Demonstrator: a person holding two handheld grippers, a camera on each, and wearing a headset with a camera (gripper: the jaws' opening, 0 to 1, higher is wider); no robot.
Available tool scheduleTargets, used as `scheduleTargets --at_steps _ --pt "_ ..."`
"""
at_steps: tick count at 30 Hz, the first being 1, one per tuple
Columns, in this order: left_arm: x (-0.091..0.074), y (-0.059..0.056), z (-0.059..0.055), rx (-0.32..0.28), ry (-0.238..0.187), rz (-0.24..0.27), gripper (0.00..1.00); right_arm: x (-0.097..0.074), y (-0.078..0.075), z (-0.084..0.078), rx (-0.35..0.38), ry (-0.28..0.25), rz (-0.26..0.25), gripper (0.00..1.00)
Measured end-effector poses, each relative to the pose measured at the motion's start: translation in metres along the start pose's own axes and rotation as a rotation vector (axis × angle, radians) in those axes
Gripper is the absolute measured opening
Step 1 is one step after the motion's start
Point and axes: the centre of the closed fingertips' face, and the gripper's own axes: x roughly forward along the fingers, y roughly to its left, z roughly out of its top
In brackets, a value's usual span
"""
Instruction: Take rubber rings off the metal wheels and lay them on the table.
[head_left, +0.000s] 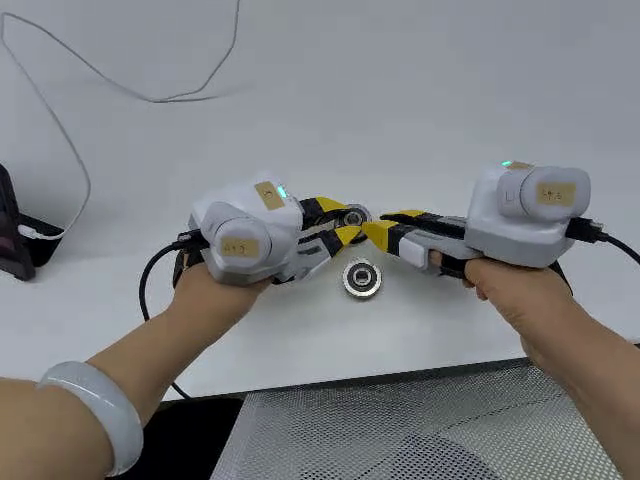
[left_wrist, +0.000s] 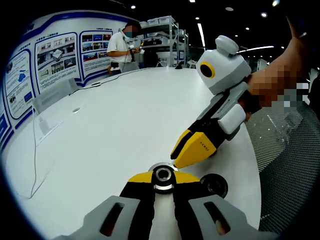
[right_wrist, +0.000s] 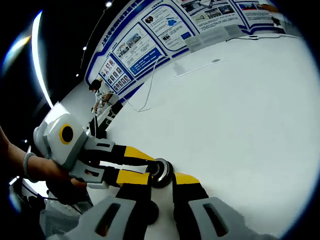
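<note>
Both grippers meet at the centre of the head view, over the white table (head_left: 420, 110). The left gripper (head_left: 342, 226) comes in from the left, and its yellow-tipped jaws are clamped on a small metal wheel (head_left: 352, 215), which it holds off the tabletop. In the left gripper view that wheel (left_wrist: 163, 174) sits at the bottom centre, pinched between the two yellow tips, shiny hub facing the camera.

The right gripper (head_left: 380, 224) reaches in from the right, tips right up against the same wheel. In the right gripper view its jaws stand partly apart, with the wheel (right_wrist: 161, 169) just ahead and between them. I can't tell whether they're gripping the rim or only touching it.

A second metal wheel (head_left: 361, 279) lies flat on the table just below the two sets of jaws. In the left gripper view it is at the lower right (left_wrist: 214, 185), and a dark band shows around it.

A grey cable (head_left: 152, 100) loops across the upper left of the head view. A dark device (head_left: 12, 235) sits at the left edge. A pale bangle (head_left: 95, 410) is on the left wrist at the lower left, and a grey mesh surface (head_left: 420, 430) runs along the bottom. A person (left_wrist: 122, 45) stands in the background at the top of the left gripper view.
</note>
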Motion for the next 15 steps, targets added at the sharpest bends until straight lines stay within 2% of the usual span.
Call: scheduleTargets --at_steps 6,8,15 --pt "0.0004 -0.0002 0.0005 -0.004 -0.003 0.002 0.14 0.0033 0.0032 -0.0029 0.066 0.002 0.007 0.18" --pt "0.0005 -0.0002 0.0007 -0.007 -0.004 0.004 0.14 0.0051 0.0023 -0.002 0.112 -0.009 0.007 0.18" --pt "0.0012 0.0003 0.0009 -0.011 -0.008 0.006 0.14 0.0066 0.0026 -0.0032 0.168 -0.013 0.011 0.17"
